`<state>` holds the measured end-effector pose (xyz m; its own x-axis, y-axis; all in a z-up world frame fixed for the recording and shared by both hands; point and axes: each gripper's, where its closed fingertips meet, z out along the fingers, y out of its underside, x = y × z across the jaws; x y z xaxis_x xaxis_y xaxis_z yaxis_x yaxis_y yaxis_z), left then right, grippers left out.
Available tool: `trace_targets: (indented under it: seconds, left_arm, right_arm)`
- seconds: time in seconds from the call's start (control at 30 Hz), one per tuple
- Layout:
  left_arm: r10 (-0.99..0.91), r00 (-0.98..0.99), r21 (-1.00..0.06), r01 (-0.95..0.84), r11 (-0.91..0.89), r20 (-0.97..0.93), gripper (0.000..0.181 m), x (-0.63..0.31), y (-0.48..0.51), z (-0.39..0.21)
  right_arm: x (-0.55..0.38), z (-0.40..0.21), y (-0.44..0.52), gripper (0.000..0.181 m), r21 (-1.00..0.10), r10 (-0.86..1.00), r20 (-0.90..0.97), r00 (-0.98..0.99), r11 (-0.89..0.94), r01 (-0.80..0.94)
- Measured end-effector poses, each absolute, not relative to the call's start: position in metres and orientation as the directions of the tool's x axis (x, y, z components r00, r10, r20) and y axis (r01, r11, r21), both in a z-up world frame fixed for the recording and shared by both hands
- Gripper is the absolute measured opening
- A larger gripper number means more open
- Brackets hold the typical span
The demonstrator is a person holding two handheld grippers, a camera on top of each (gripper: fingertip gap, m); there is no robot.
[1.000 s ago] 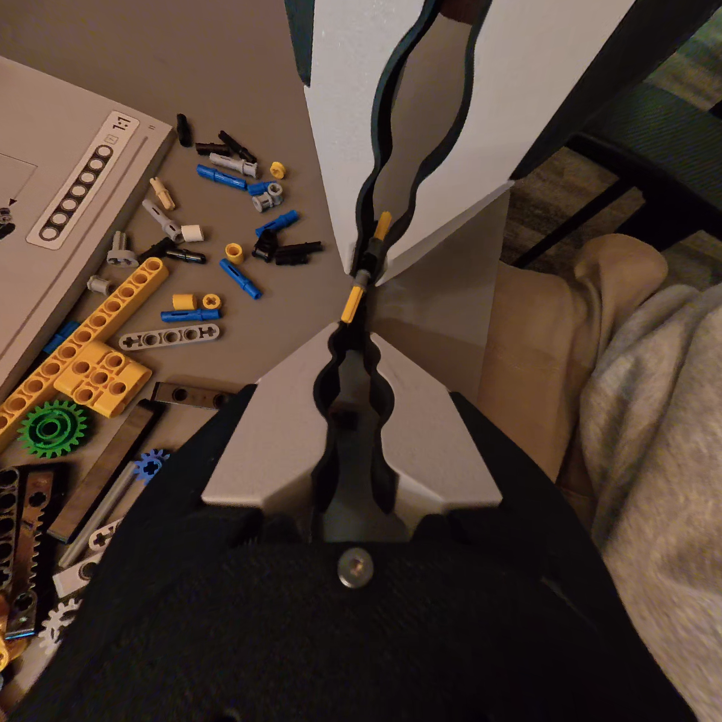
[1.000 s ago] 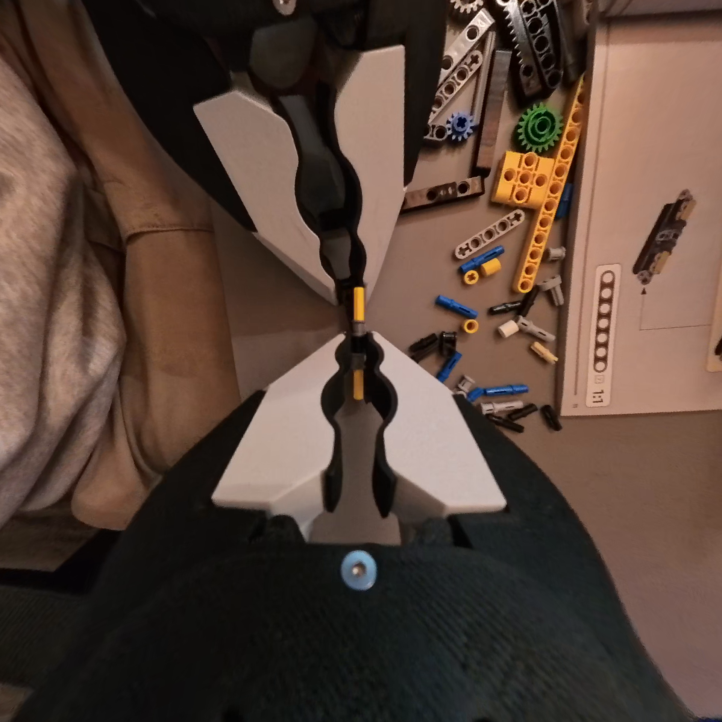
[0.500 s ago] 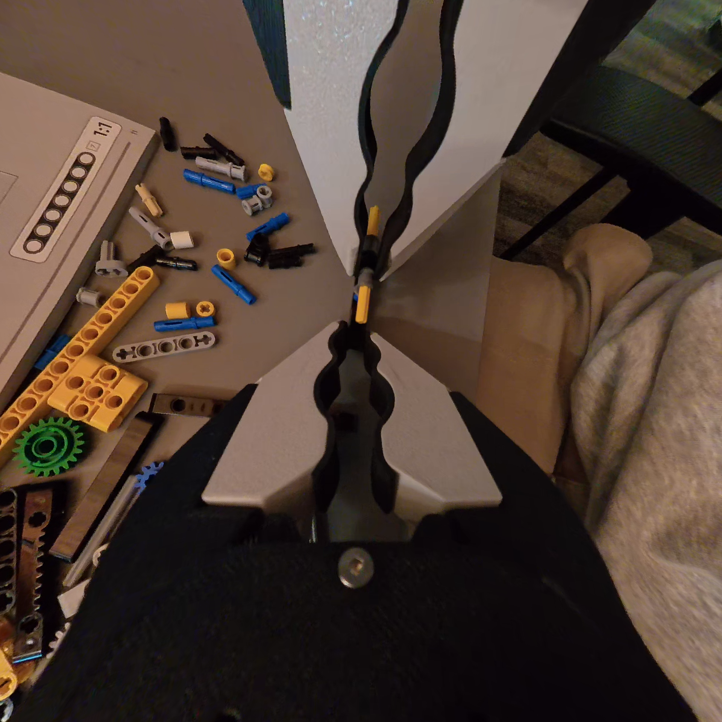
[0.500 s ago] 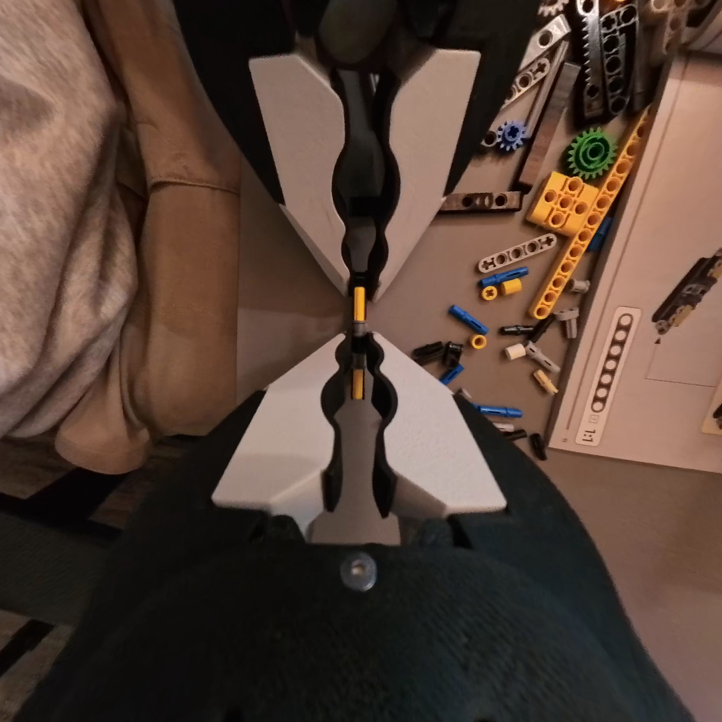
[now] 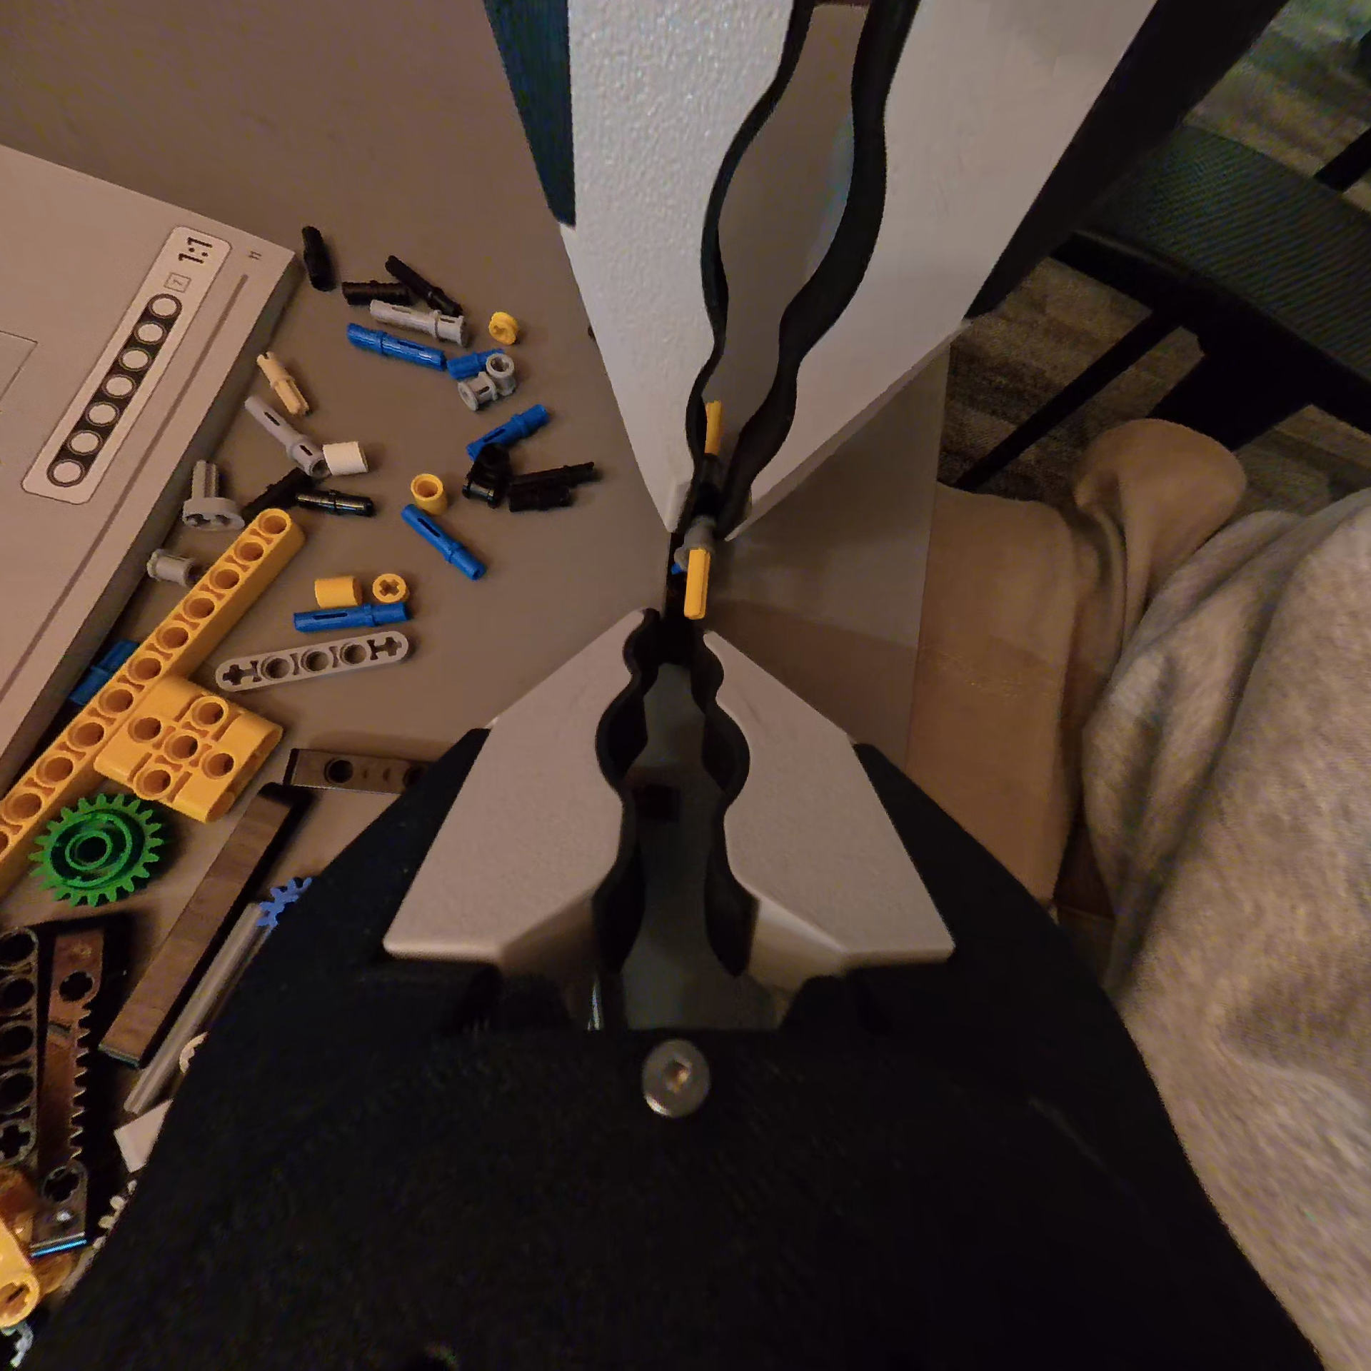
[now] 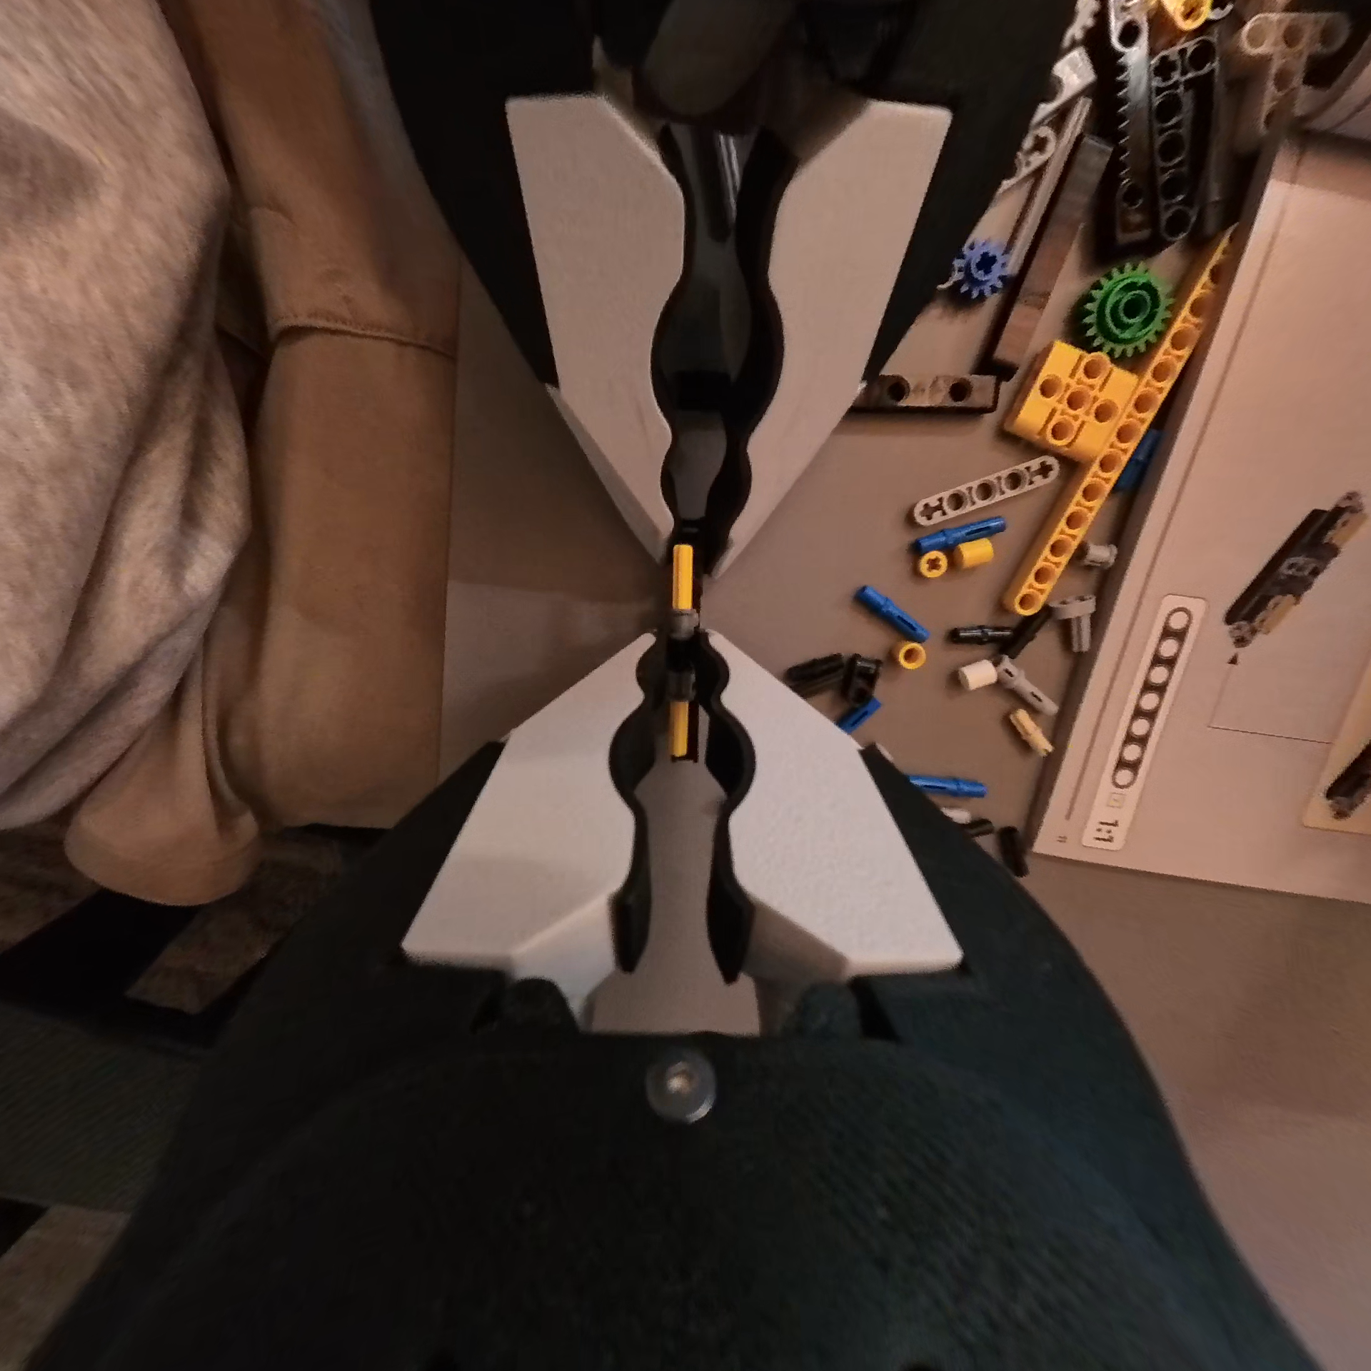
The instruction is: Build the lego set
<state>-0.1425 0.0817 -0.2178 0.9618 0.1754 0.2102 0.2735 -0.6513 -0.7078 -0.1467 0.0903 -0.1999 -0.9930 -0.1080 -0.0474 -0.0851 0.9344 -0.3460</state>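
The left gripper (image 5: 671, 630) and the right gripper (image 6: 684, 645) point straight at each other, tip to tip, nearly touching. Each has its two white fingers (image 6: 586, 779) drawn together so that only the wavy black pads (image 5: 630, 712) part them. The right gripper's tips pinch a thin yellow axle (image 6: 681, 586); the left gripper's closed tips meet its far end.

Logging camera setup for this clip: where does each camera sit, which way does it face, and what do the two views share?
Left wrist view: on the left gripper, looking along its fingers over the table; the person's sleeve at right.
Right wrist view: on the right gripper, facing the opposite way; sleeve at left.
Shared: the yellow axle clamped by the right gripper, green gear, instruction booklet, and each other's gripper.
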Motion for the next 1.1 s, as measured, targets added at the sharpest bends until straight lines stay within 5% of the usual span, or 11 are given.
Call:
trace_targets:
  seconds: [0.77, 0.93, 1.1]
  left_arm:
    - [0.165, 0.969, -0.711, 0.246, -0.658, 0.183, 0.008, -0.142, 0.082, -0.218]
    - [0.169, 0.971, -0.712, 0.239, -0.66, 0.17, 0.008, -0.143, 0.082, -0.218]
    - [0.211, 0.955, -0.727, 0.295, -0.62, 0.208, 0.008, -0.15, 0.08, -0.213]
  right_arm:
    - [-0.147, -0.203, 0.088, 0.005, -0.363, -0.136, -0.136, -0.981, 0.929, -0.078]
    - [-0.15, -0.201, 0.088, 0.007, -0.375, -0.032, -0.183, -0.983, 0.926, 0.04]
    - [-0.167, -0.172, 0.091, 0.031, -0.527, 0.075, -0.103, -0.992, 0.842, 0.118]
